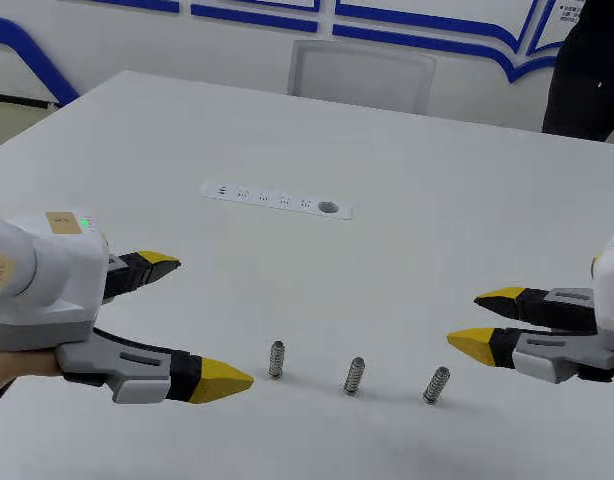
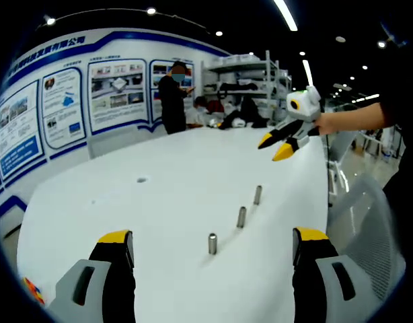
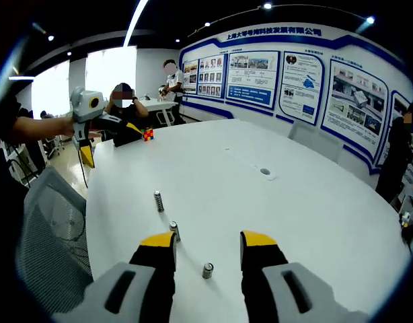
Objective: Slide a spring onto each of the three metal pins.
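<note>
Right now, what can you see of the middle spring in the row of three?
The middle spring is a small grey metal coil, its turns visible, standing on the white table with a slight lean. It sits between two similar springs, apart from both. What, if anything, runs inside it cannot be told. The left gripper and right gripper flank the row; neither's tongs touch it.

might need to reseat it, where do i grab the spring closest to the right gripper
Pinch the spring at mid-height, fingers on opposite sides of the coil, bringing the right gripper in level from the right. It stands roughly upright and slim; the middle spring sits on its left.
</note>
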A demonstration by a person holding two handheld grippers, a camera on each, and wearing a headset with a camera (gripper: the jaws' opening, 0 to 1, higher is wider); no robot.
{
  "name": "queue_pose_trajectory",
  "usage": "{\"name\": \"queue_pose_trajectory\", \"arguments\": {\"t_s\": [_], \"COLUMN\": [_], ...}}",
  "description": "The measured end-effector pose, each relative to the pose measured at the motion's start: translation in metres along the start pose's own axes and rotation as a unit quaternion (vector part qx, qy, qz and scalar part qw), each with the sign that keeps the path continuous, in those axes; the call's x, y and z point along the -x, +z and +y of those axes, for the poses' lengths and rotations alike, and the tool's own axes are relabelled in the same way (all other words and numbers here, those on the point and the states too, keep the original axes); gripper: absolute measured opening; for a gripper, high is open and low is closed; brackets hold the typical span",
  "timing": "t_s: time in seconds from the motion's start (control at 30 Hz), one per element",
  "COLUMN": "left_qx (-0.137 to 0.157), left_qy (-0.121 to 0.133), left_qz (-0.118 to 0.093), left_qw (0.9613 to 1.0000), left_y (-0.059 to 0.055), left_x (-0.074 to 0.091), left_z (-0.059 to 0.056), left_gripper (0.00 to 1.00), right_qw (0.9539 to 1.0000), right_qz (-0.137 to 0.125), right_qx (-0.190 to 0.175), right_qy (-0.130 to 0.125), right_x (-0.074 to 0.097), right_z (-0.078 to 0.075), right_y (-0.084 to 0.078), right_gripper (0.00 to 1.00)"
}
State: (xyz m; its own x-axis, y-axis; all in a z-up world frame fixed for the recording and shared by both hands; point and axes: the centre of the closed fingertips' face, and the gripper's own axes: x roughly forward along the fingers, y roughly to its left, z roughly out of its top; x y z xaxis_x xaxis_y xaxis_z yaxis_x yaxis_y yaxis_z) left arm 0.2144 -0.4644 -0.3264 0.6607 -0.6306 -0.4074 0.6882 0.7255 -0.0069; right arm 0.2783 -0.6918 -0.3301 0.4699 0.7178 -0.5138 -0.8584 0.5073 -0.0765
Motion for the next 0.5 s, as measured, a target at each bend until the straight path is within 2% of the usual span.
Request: {"name": "queue_pose_trajectory", "arguments": {"t_s": [0.1, 0.23, 0.3, 0.37, 0.5], "left_qx": [-0.007, -0.012, -0.012, -0.008, -0.023], "left_qy": [-0.002, -0.005, -0.008, -0.014, -0.018], "left_qz": [0.006, 0.011, 0.008, 0.003, 0.017], "left_qw": [1.0, 0.9999, 0.9999, 0.9999, 0.9994], "left_y": [0.001, 0.001, 0.003, 0.006, 0.004], "left_x": [0.0, 0.0, 0.001, 0.001, -0.001], "left_z": [0.001, 0.001, 0.0, 0.0, 0.0], "left_gripper": [1.0, 1.0, 1.0, 1.0, 1.0], "right_qw": [0.9998, 0.9997, 0.9998, 0.9998, 0.9998], "right_qz": [-0.016, -0.02, -0.01, 0.011, 0.006], "right_qx": [-0.006, -0.002, -0.001, 0.011, 0.008], "right_qy": [0.004, 0.014, 0.016, 0.015, 0.019], "right_x": [0.01, 0.016, 0.018, 0.02, 0.023], "right_z": [0.003, 0.009, 0.011, 0.011, 0.014], "right_y": [0.0, -0.005, -0.01, -0.018, -0.018], "right_gripper": [0.43, 0.51, 0.55, 0.58, 0.64]}}
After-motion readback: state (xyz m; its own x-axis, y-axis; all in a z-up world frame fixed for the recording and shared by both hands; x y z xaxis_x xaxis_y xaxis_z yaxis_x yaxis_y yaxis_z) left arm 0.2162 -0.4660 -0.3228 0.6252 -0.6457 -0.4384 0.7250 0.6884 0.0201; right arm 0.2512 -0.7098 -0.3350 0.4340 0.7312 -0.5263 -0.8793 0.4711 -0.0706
